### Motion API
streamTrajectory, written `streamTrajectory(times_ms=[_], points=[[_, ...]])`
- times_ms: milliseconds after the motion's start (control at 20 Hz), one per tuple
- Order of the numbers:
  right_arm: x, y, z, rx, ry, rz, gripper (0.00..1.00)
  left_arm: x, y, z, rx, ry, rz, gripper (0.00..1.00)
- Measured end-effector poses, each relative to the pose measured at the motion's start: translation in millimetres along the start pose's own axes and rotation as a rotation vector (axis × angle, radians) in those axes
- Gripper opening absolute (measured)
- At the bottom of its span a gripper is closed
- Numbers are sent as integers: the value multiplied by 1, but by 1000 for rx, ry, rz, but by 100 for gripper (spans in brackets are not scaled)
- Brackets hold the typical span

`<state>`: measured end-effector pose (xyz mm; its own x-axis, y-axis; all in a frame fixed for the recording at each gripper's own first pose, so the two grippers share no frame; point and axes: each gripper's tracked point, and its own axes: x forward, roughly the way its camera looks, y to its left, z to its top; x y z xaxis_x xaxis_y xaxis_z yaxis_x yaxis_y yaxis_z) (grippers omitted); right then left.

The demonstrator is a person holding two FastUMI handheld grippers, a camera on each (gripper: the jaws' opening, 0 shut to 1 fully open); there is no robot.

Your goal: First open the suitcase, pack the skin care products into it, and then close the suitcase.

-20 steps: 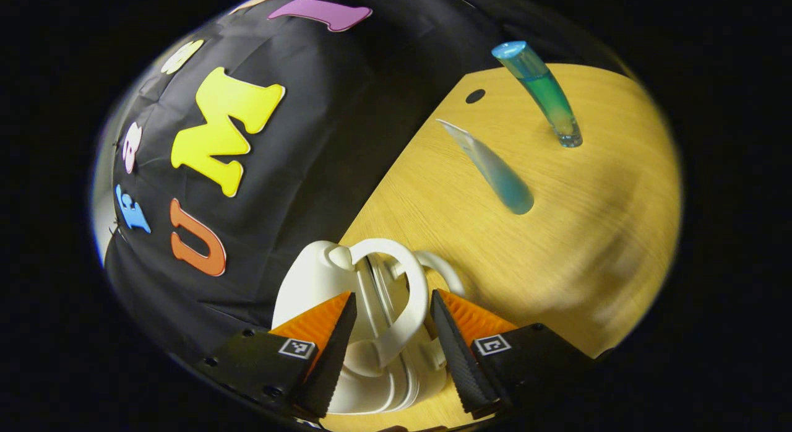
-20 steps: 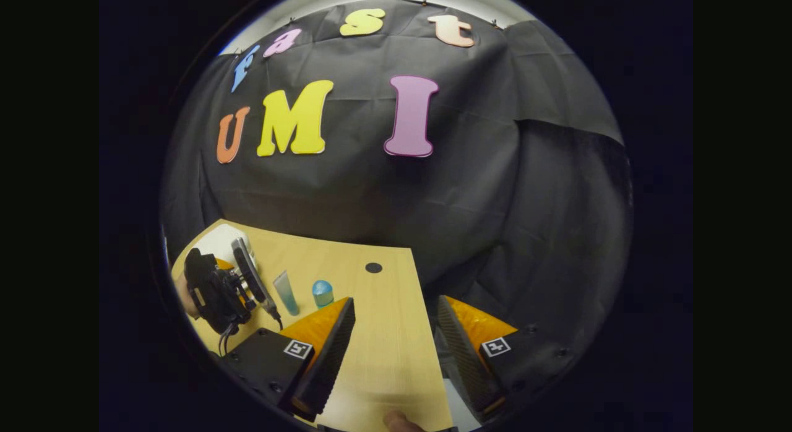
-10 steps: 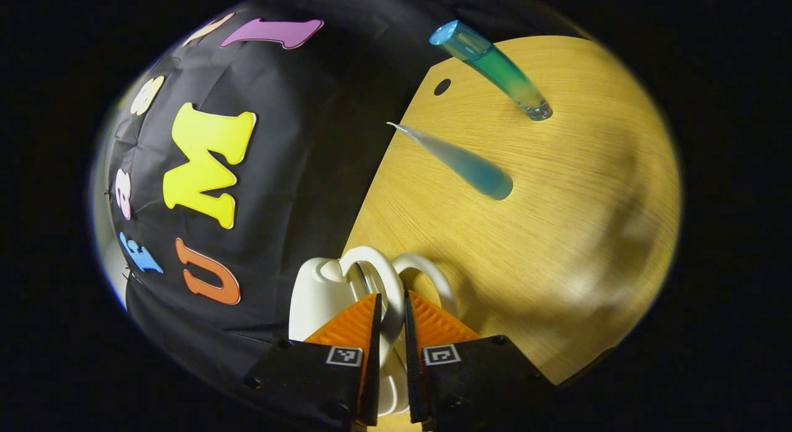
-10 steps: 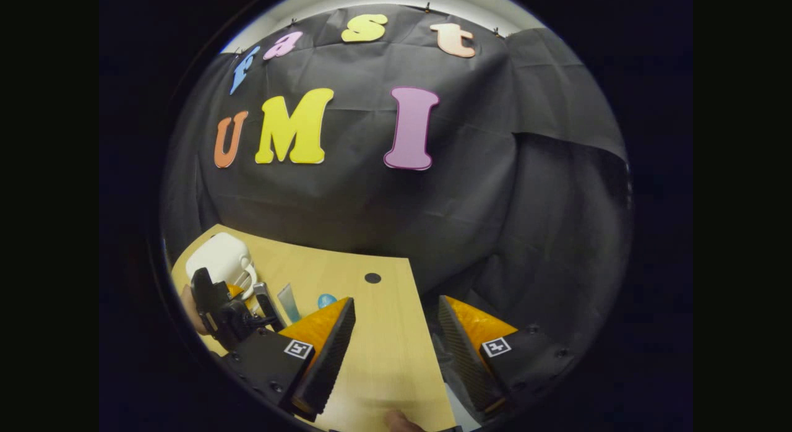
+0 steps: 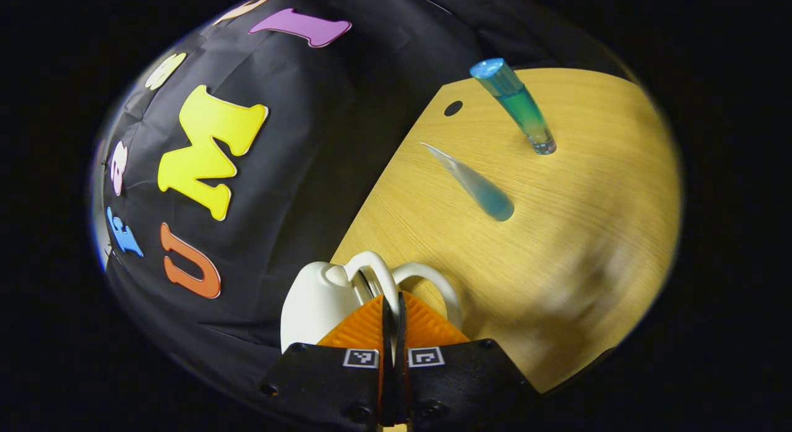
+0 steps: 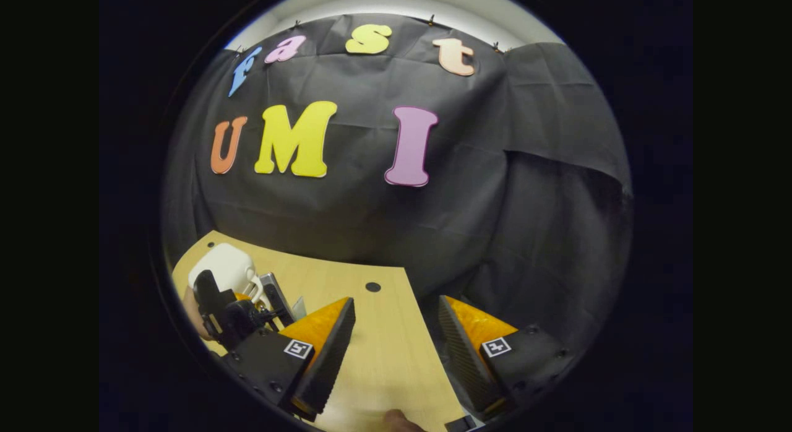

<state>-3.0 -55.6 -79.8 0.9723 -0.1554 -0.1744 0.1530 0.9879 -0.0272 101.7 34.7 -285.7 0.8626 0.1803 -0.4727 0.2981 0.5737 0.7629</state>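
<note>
Wooden table (image 5: 557, 246) against the black cloth wall (image 6: 433, 234). Left gripper (image 5: 392, 308) pinched on the white suitcase (image 5: 312, 299) handle (image 5: 378, 276) at bottom centre; right gripper (image 6: 396, 348) gaping, empty. Blue tube (image 5: 476, 185) stretches toward upper left.

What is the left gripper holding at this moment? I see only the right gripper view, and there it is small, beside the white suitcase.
Observer: In the left gripper view, the left gripper is closed on one loop handle of the suitcase.
Operator: Is the other handle also between the fingers?
Observer: No, the second handle stands free beside them.
Operator: Where are the skin care products?
Observer: A bottle and a tube stand on the table, apart from the suitcase.
</note>
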Motion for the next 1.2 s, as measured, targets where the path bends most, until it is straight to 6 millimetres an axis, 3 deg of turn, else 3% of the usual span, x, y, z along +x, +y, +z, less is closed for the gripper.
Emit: streamTrajectory(times_ms=[200, 450, 650, 950, 1200], points=[[-9, 10, 14, -14, -26, -27, 79, -15, 23, 6, -83, -44, -20, 3], [-20, 24, 32, 26, -37, -46, 80, -39, 85, 12, -161, -117, 23, 3], [-22, 41, 40, 1, -59, -52, 80, -63, 137, 0, -243, -148, 68, 3], [-26, 84, 41, 7, -42, -29, 80, -78, 227, -41, -402, -169, 104, 3], [-26, 114, 47, -14, -48, -24, 80, -71, 295, -103, -544, -152, 117, 3]])
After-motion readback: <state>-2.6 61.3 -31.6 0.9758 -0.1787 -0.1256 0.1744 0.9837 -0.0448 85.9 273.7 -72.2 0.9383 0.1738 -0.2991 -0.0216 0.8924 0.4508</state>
